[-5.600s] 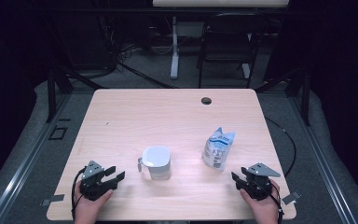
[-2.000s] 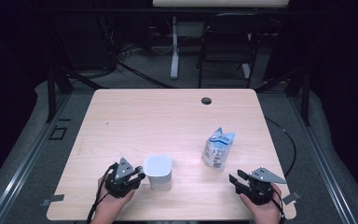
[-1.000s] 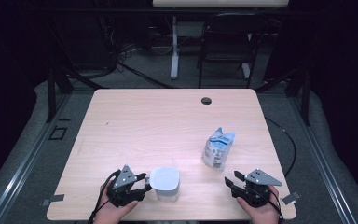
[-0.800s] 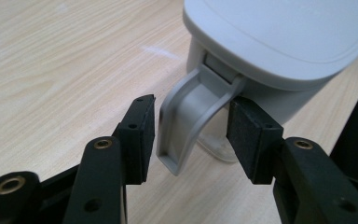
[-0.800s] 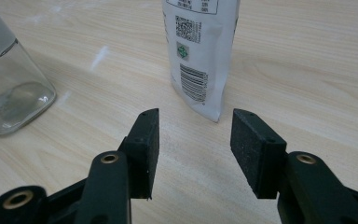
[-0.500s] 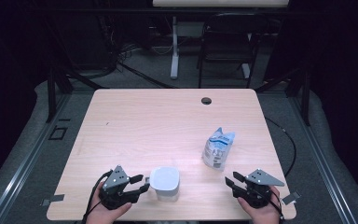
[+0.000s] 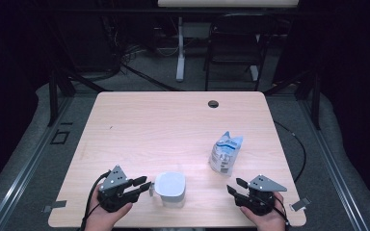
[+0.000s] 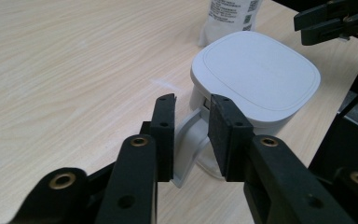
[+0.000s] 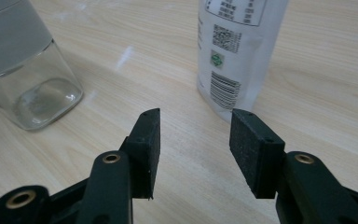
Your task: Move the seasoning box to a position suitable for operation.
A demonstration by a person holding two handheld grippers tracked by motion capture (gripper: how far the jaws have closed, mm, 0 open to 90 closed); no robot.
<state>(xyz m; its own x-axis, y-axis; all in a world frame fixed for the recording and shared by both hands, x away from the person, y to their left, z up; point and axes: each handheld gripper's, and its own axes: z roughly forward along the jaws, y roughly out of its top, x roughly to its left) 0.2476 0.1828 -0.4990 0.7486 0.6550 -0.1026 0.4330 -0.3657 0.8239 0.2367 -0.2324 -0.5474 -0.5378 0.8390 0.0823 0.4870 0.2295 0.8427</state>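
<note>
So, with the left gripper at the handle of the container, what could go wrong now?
The left gripper straddles only the thin handle of the lidded container; closing off-centre might slip or tip it. The container stands close to the table's near edge, so a pull could drag it off. The pouch stands upright and could topple if bumped.

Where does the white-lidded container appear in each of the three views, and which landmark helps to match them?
High view: the container stands near the table's front edge, between the two grippers, just right of the left gripper.
Left gripper view: centre right, its white lid beyond the jaws, its handle between them.
Right gripper view: upper left corner, its clear lower body.
Shared landmark: the white pouch.
</note>
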